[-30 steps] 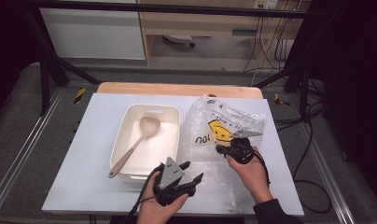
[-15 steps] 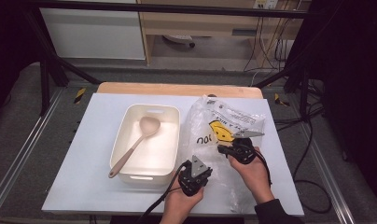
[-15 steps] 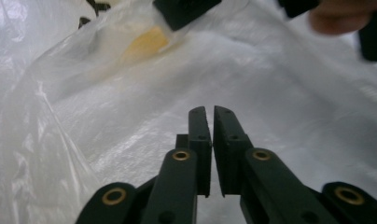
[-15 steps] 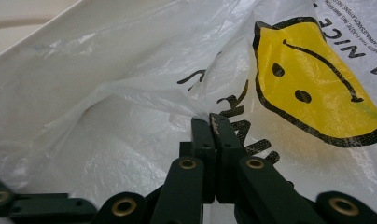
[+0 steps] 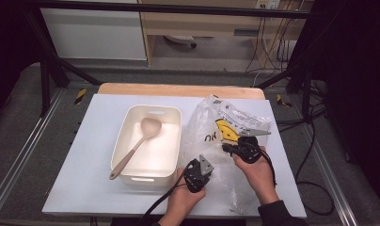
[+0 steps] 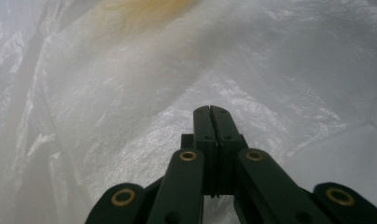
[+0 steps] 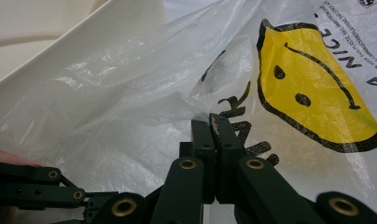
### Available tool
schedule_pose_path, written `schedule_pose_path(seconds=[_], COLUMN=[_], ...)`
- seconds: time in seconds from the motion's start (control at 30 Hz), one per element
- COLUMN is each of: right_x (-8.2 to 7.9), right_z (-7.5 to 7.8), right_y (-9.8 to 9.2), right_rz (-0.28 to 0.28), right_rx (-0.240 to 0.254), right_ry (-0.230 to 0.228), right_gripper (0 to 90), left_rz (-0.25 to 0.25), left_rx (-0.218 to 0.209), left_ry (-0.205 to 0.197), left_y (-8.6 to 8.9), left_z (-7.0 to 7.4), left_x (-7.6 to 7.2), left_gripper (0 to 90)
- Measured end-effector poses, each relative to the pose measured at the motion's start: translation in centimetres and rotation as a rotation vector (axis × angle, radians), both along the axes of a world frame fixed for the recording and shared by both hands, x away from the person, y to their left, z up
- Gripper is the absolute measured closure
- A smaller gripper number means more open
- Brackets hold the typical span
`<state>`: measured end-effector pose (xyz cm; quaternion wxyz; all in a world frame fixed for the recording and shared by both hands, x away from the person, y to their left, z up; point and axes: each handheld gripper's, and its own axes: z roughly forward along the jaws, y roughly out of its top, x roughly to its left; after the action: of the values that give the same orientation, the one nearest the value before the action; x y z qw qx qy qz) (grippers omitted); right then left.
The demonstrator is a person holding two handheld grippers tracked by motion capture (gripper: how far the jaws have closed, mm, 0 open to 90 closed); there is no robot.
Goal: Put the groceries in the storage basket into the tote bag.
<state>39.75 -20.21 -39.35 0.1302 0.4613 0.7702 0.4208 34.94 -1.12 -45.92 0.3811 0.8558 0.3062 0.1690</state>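
Observation:
A clear plastic bag (image 5: 230, 141) printed with a yellow smiley face (image 7: 312, 88) lies crumpled on the right half of the white table (image 5: 84, 165). My right gripper (image 5: 226, 149) is at the bag's middle, its jaws shut on a bunched fold of film (image 7: 210, 122). The left gripper (image 5: 200, 169) rests at the bag's near left edge. Its jaws (image 6: 210, 112) are pressed together against the film. From the right gripper view, the left gripper (image 7: 42, 189) lies low on the left.
A cream tub (image 5: 131, 176) stands left of the bag, touching it, with a beige spoon (image 5: 134, 150) lying diagonally inside. A wooden board (image 5: 178, 90) runs along the table's far edge. Cables hang off the right side.
The left gripper has moved right from the tub's front corner onto the bag's near edge, and its jaws have come together. The right gripper stayed on the bag.

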Motion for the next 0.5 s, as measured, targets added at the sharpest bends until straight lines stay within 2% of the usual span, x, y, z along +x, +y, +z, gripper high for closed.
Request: schedule_pose_path(seconds=[0.2,0.5], right_x=[0.4,2.1], right_z=[0.8,3.6], right_y=[-0.2,-0.5], right_rz=[-0.011,-0.038], right_rx=[-0.009,-0.008], right_ry=[-0.009,-0.050], right_gripper=[90.0,90.0], left_rz=[-0.015,-0.020], left_rx=[-0.007,0.001], left_ry=[0.008,0.001], left_y=[0.1,0.0], left_z=[0.0,0.0], left_x=[0.4,0.3], left_gripper=[90.0,90.0])
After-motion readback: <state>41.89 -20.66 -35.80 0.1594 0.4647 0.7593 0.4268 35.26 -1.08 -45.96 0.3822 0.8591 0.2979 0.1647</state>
